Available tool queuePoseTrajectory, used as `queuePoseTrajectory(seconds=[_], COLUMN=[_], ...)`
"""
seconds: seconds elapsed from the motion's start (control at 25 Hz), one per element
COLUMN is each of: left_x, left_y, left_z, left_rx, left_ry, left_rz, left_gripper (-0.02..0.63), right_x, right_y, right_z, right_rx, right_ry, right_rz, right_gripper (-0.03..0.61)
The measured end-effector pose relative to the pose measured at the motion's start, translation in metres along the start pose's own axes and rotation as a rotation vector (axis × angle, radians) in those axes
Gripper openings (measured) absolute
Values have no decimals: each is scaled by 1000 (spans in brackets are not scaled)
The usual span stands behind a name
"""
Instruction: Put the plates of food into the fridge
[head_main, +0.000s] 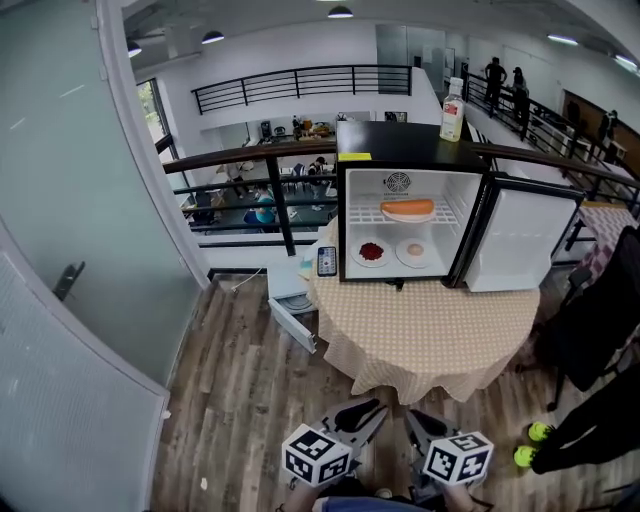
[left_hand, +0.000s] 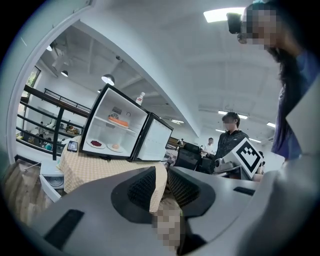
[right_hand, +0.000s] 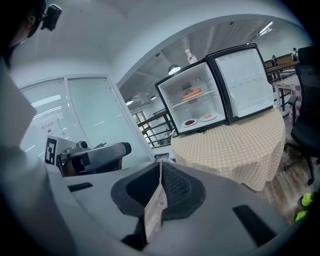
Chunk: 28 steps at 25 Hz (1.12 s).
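Note:
The small black fridge (head_main: 400, 142) stands open on the round checked table (head_main: 430, 335), its door (head_main: 520, 240) swung to the right. On its floor sit a plate of red food (head_main: 371, 252) and a plate of pale food (head_main: 414, 251); an orange dish (head_main: 407, 208) rests on the wire shelf. My left gripper (head_main: 372, 412) and right gripper (head_main: 415, 420) hang low by my body, well short of the table. Both hold nothing. The left gripper's (left_hand: 160, 175) jaws leave only a thin slit; the right gripper's (right_hand: 160, 167) jaws are shut.
A bottle (head_main: 453, 110) stands on the fridge top and a phone (head_main: 327, 261) leans by its left side. A white drawer unit (head_main: 292, 305) sits beside the table. A glass wall (head_main: 60, 250) runs along the left, a dark chair (head_main: 600, 300) at right. A person in black (left_hand: 231, 140) stands nearby.

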<state>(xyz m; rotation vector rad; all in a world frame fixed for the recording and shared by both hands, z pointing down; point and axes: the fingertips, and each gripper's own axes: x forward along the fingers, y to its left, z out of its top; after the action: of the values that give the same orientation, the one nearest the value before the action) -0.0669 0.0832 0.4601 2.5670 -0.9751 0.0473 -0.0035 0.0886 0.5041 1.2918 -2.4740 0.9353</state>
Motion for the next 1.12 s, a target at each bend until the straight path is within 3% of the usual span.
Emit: queuePoseTrajectory(seconds=[0.52,1.04,1.12], left_x=[6,1,-2], left_y=[-74,-97,-96], left_z=[-43,-55,-52], left_rx=[21,46,54], left_ry=[39,54,29], left_rz=[5,40,68], left_gripper=[91,89,63], right_x=[-60,-86,-89], right_y=[-21,-25,-25], right_z=[-39,-49,-50], right_rx=[-1,12,13], right_ry=[7,-12,-14], right_rz=[15,34,34], right_gripper=[25,25,25])
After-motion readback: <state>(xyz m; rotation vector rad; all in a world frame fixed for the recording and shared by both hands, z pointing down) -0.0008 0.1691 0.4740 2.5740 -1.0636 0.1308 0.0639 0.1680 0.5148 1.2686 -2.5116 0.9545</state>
